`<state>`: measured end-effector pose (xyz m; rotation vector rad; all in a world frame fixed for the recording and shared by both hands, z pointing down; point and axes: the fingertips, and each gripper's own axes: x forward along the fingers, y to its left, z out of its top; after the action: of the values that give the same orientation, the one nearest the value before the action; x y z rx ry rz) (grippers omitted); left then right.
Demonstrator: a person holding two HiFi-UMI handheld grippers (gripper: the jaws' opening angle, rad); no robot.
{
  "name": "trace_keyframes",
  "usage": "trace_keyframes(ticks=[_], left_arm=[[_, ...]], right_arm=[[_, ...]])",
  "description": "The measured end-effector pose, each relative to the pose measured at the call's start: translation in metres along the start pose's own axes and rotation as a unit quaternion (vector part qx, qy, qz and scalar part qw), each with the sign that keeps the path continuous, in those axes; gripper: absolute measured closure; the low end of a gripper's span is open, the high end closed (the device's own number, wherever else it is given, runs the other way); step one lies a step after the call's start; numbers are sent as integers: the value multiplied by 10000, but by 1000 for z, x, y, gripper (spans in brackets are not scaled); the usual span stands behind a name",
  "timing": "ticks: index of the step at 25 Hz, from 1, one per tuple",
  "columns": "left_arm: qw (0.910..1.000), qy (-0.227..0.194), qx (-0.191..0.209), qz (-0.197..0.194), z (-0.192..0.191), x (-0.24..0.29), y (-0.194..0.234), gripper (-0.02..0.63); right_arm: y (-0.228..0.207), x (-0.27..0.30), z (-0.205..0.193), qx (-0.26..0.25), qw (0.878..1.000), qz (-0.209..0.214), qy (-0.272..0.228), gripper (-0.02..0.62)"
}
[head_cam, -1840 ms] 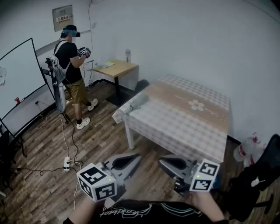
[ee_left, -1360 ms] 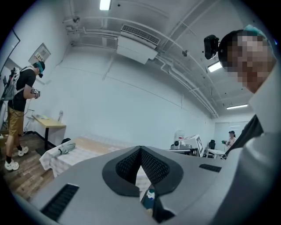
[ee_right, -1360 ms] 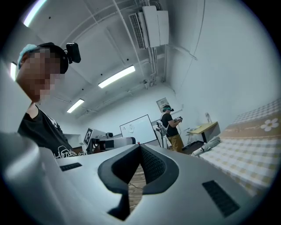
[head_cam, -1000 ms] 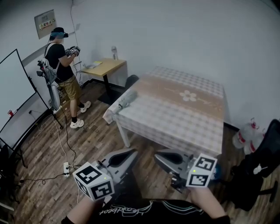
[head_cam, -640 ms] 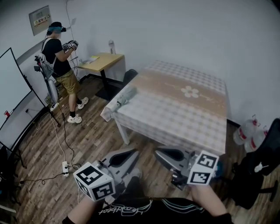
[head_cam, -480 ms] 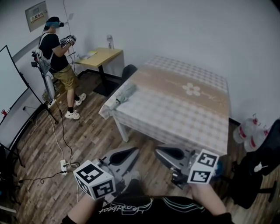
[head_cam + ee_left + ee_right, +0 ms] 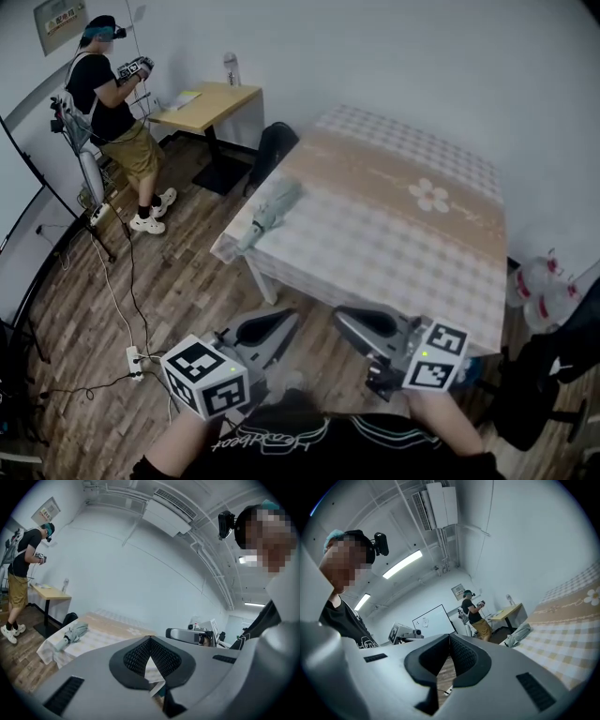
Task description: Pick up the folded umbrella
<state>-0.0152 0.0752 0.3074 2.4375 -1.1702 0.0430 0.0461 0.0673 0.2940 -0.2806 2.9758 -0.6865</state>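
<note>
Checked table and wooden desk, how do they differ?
The table is far bigger than the desk. The table wears a checked cloth; the desk is bare wood. The table holds the umbrella; the desk holds a bottle. Both stand by the wall.

The room looked like a bare office or lab set up for recording: plain white walls, a wood-plank floor, a whiteboard on a stand, a small desk at upper left, a power strip with trailing cables, and a second person wearing a headset.
</note>
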Motion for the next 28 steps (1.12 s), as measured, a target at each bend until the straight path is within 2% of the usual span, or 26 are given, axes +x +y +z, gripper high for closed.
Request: trace_keyframes(ticks=[6,13,19,25,28], left_arm=[[9999,156,-62,16,14,24,82,609],[9991,412,-134,15,17,52,166,609],[9979,606,-198,-69,14,66,204,609],[9962,816,-279,-72,7,82,223,609],[9954,925,-252,61,9,91,237,607]], right_arm=[[-63,56,15,153,9997,-196,56,584],[-124,115,6,287,9982,-380,366,584],[-156,130,6,280,9970,-599,404,584],[-177,133,-1,450,9961,-624,437,584],[-192,136,3,477,9957,-636,476,584]])
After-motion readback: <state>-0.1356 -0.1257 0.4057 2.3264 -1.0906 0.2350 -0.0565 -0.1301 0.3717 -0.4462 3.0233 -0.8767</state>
